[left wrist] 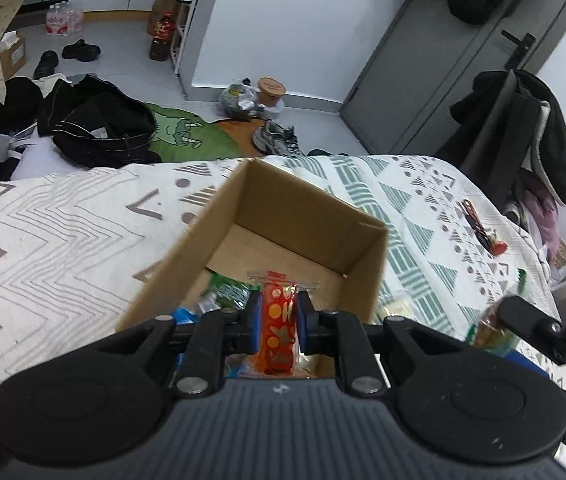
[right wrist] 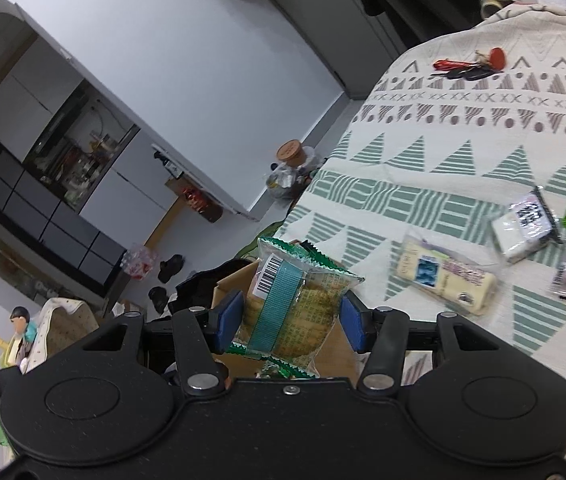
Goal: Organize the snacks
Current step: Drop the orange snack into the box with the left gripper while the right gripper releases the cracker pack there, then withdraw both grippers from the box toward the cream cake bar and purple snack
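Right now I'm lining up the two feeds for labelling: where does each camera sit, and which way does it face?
Left wrist: rides the left gripper, looking down into the cardboard box on the bed; its fingers pinch a red snack packet; the right gripper's tip shows at the right edge.
Right wrist: rides the right gripper, tilted, facing the bedspread with loose snacks and the room beyond; its pads flank a green-trimmed cracker pack.
Shared: bedspread, box, red keychain.

A patterned bedspread (left wrist: 63, 232) covers the bed. Keys with a red fob (right wrist: 469, 66) lie on it. Beyond, black clothing (left wrist: 99, 128) is heaped beside a green rug (left wrist: 187, 136), near grey sneakers (left wrist: 277, 140) (laces loose) and a grey door (left wrist: 435, 68).
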The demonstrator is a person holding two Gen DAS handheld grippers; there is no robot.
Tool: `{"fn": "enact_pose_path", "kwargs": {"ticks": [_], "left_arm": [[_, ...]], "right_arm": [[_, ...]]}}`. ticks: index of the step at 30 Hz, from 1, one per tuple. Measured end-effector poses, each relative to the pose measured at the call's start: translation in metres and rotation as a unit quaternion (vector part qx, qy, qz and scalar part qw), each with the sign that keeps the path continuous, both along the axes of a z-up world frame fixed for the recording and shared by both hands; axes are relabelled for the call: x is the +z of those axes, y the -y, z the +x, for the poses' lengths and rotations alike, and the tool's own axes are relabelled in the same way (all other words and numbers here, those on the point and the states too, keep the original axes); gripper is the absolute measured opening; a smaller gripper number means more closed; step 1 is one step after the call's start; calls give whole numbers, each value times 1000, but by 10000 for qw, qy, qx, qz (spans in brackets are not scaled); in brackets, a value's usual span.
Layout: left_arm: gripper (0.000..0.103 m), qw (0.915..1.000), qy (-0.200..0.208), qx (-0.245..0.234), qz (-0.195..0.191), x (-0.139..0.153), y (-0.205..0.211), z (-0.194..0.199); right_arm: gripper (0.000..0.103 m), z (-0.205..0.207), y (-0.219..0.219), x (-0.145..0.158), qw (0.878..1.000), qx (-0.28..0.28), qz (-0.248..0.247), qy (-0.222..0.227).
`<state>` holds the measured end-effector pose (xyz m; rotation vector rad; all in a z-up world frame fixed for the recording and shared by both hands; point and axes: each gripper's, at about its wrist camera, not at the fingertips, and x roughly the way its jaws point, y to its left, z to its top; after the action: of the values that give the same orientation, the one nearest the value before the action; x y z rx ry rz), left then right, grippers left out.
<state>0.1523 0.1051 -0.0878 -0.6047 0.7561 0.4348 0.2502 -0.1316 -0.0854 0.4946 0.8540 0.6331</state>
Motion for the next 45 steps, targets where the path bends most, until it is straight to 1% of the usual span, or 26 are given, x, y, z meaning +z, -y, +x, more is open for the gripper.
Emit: {"fn": "enact_pose_path", "kwargs": {"ticks": [3,5,12,18,20,21,22,23,24,26,27,29,31,32,33,37,39,41,45], "left_arm": [[16,10000,4,46,-11,0,-12,4],[13,10000,26,37,2,2,-18,8],[13,10000,4,63,11,5,-35,23],[18,9997,-137,161,-94,1,-49,25],[18,9995,-230,183,-150,0,-53,26],[19,9993,-257,190,-172,0,-55,25],[21,9992,-282,191,-188,0,-55,25],[25,9992,-308,195,-190,0,-56,24],[28,9991,-330,212,-186,0,-57,24],[46,9986,-396,293,-182,1,-59,22],[50,9984,-422,349,-167,2,-60,20],[62,9980,-451,443,-68,5,-61,17],[69,9978,-462,484,35,9,-59,14],[73,9977,-464,495,66,11,-57,12],[75,9977,-463,495,72,12,-56,11],[80,9978,-474,444,108,17,-48,7],[83,9981,-444,377,177,21,-42,5],[90,9983,-403,304,306,25,-34,2],[93,9979,-504,156,365,31,-18,0]], "right_arm": [[51,1,-9,0,10000,62,-33,7],[51,2,-16,1,9999,108,-50,9],[51,11,-39,-3,9996,270,-56,-25],[51,20,-56,-7,9991,412,-10,-78],[52,20,-62,-8,9985,542,48,-91],[53,20,-65,-8,9979,629,107,-93],[54,19,-68,-9,9974,701,146,-103],[59,19,-71,-9,9973,708,155,-118],[67,19,-73,-10,9974,685,146,-157],[69,17,-74,-12,9975,669,115,-192],[69,17,-73,-12,9976,656,74,-201],[68,16,-68,-13,9979,602,53,-236],[69,15,-61,-12,9983,527,8,-264],[70,14,-58,-11,9985,492,-19,-252],[75,13,-54,-10,9987,455,-49,-238],[79,8,-44,-6,9988,413,-135,-219],[86,2,-37,-3,9988,397,-228,-177],[87,-1,-33,0,9985,383,-385,-110],[88,-6,-22,7,9969,318,-712,-53]]}}
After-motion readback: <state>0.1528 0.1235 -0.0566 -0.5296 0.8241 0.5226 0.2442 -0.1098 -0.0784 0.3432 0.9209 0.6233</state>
